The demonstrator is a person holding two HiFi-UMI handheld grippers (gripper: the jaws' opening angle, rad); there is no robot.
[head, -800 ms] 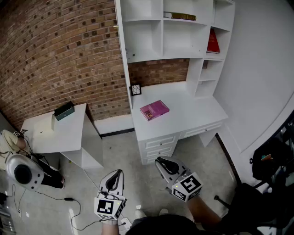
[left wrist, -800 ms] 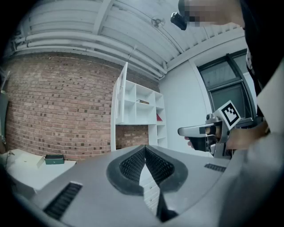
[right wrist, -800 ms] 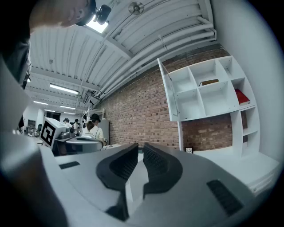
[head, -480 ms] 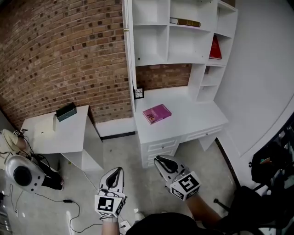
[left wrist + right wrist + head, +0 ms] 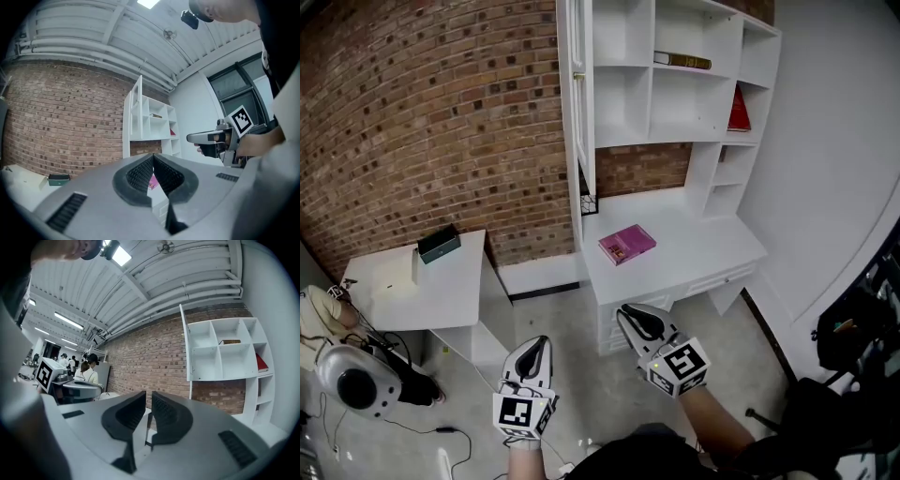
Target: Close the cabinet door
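Observation:
The white cabinet door (image 5: 577, 103) stands open at the left end of the shelf unit (image 5: 675, 84), seen nearly edge-on, with a small handle on its edge. The left gripper view shows the door (image 5: 135, 112) ahead, and the right gripper view shows it (image 5: 185, 345) swung out from the shelves. My left gripper (image 5: 538, 346) and right gripper (image 5: 629, 315) hover over the floor in front of the desk (image 5: 712, 246), well short of the door. Both are shut and hold nothing.
A pink book (image 5: 626, 244) lies on the desk, and a red book (image 5: 737, 98) and a dark book (image 5: 682, 61) sit on the shelves. A low white side table (image 5: 394, 286) with a green box (image 5: 439, 244) stands left, by the brick wall. Cables and gear (image 5: 352, 380) litter the floor at left.
In the head view the desk and shelf unit have shifted right and drawn slightly nearer, and more of the open door's edge shows. Both grippers stay low and shut.

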